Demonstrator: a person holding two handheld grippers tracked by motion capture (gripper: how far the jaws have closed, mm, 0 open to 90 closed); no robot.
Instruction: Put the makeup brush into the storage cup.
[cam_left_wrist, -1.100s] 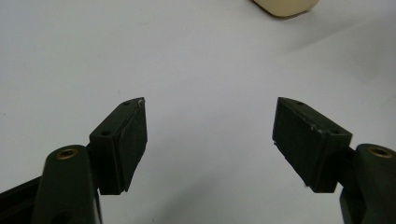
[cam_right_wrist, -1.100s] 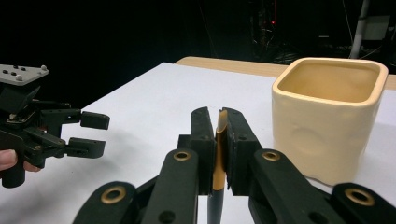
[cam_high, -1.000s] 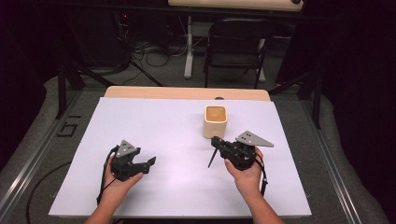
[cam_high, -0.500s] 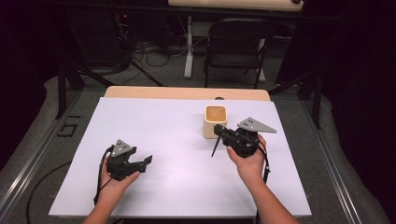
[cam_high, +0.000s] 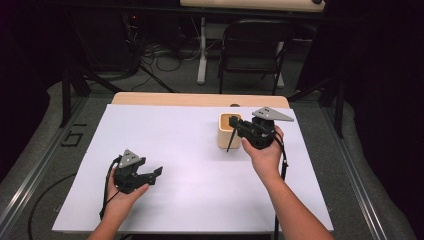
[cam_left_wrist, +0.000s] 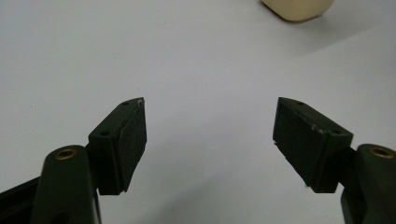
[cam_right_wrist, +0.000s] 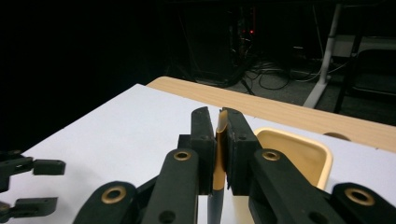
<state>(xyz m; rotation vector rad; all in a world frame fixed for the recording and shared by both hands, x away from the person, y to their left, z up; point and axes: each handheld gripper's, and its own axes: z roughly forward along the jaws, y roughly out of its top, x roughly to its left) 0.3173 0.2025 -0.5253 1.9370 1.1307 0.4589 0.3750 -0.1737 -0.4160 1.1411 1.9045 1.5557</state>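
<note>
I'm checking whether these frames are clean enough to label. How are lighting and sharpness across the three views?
High view: the white table top is evenly lit, the room behind dark, the picture a little soft. Left gripper view: the pads are sharp, the cream cup slightly blurred. Right gripper view: the right hand-held gripper and its pen look soft, the background nearly black.

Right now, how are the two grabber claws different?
The left gripper has its jaws spread wide with nothing between them; the right gripper is shut on a pen. The left gripper sits low over the white table; the right gripper is raised beside the cream cup. Both are black, and each is held in a hand.
</note>
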